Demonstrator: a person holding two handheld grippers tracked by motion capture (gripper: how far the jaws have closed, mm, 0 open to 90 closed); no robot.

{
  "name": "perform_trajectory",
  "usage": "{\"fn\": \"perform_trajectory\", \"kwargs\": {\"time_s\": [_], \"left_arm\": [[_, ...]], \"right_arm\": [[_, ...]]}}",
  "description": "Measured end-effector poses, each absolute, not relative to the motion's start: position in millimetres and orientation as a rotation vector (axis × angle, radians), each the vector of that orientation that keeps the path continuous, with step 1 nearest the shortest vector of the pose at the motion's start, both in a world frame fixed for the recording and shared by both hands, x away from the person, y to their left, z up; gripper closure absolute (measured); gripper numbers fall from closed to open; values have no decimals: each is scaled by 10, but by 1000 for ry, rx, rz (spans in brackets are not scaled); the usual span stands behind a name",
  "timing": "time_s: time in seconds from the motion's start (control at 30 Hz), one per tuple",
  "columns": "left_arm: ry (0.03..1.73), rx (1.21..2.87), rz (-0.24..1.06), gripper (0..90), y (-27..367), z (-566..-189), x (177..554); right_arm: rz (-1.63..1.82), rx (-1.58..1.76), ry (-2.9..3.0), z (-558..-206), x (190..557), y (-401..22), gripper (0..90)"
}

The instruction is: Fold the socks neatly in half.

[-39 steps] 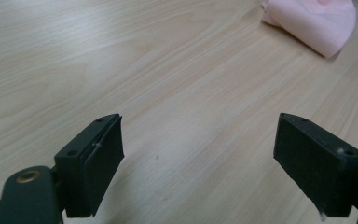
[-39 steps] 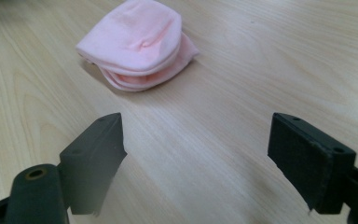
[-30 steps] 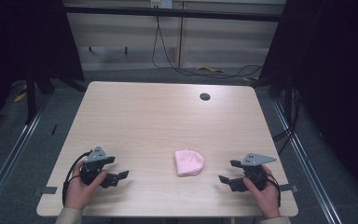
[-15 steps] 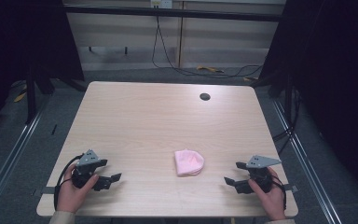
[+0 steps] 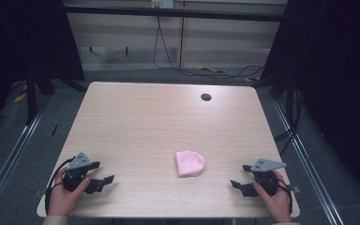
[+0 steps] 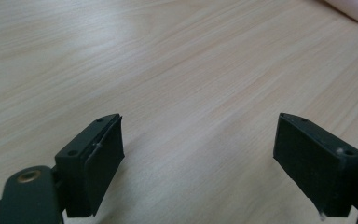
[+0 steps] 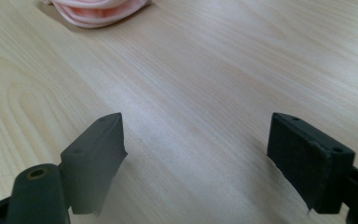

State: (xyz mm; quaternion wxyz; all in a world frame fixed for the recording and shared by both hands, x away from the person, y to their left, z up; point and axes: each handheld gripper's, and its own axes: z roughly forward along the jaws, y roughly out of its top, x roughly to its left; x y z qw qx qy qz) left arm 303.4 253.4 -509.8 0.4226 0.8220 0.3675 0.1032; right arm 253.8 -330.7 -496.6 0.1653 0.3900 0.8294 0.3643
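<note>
The pink cloth (image 5: 190,162) is seen whole from the high view, lying flat on the wooden table (image 5: 168,122) toward the near edge, a bit right of centre — between the two grippers and touched by neither. In the left gripper view just a pale corner of it (image 6: 352,7) is cut off at the top edge, at about 1 o'clock from the jaws. In the right gripper view its lower part (image 7: 98,10) gets clipped at the top, at about 11 o'clock, where folded layers and a darker pink inside can be made out. What kind of garment it is can't really be told; it looks like a small folded thing with one rounded end.

No brand, label or writing can be read anywhere.

From above, the rounded end of the cloth is pointed toward 3 o'clock and the straight edge faces 9 o'clock. It's nearly as wide as it is long, so a long axis is hard to call.

The left gripper (image 5: 104,180) is held low over the table at about 8 o'clock from the cloth, jaws spread wide with bare wood between them. The right gripper (image 5: 240,176) is held at about 4 o'clock from it — jaws also wide apart, nothing between them. A small dark round spot (image 5: 206,97) is seen near the far edge, too small to identify.
</note>
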Motion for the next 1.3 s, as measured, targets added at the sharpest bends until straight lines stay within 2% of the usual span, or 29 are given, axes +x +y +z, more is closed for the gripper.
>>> {"fn": "perform_trajectory", "kwargs": {"time_s": [0.87, 1.3], "left_arm": [[903, 2149, 352, 153, 2592, -5158, 2996], [943, 2154, 362, 90, 2595, -5163, 3017]], "right_arm": [[988, 1134, 2369, -4999, 2551, -3330, 150], [987, 1136, 2368, -5000, 2553, -3329, 146]]}}
